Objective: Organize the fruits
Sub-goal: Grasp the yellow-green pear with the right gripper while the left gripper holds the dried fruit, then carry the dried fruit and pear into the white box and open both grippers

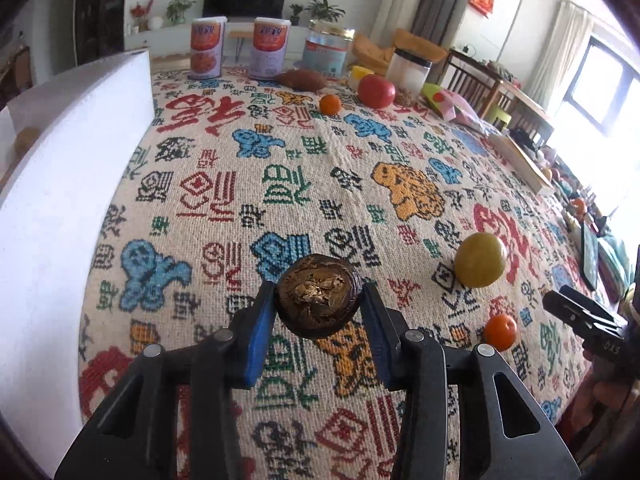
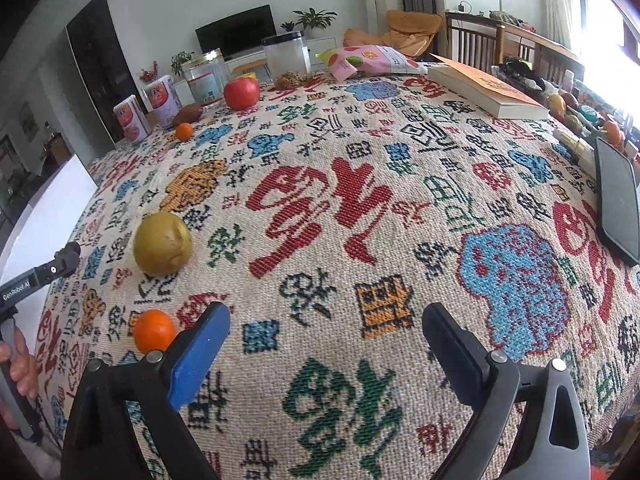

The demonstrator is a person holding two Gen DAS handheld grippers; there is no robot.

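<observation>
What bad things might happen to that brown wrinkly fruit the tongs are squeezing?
1. The left tongs pinch the round brown fruit only at its sides, so it might slip out.
2. If it drops, it could roll across the tablecloth and bump the yellow-green fruit nearby.

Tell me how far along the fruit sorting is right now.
Early. Nothing visibly sorted yet; the white box at the left hides its contents. In hand: the left gripper is shut on a dark brown round fruit above the cloth. The right gripper is open and empty. Left on the tablecloth: a yellow-green fruit, a near tangerine, a far tangerine and a red apple.
</observation>
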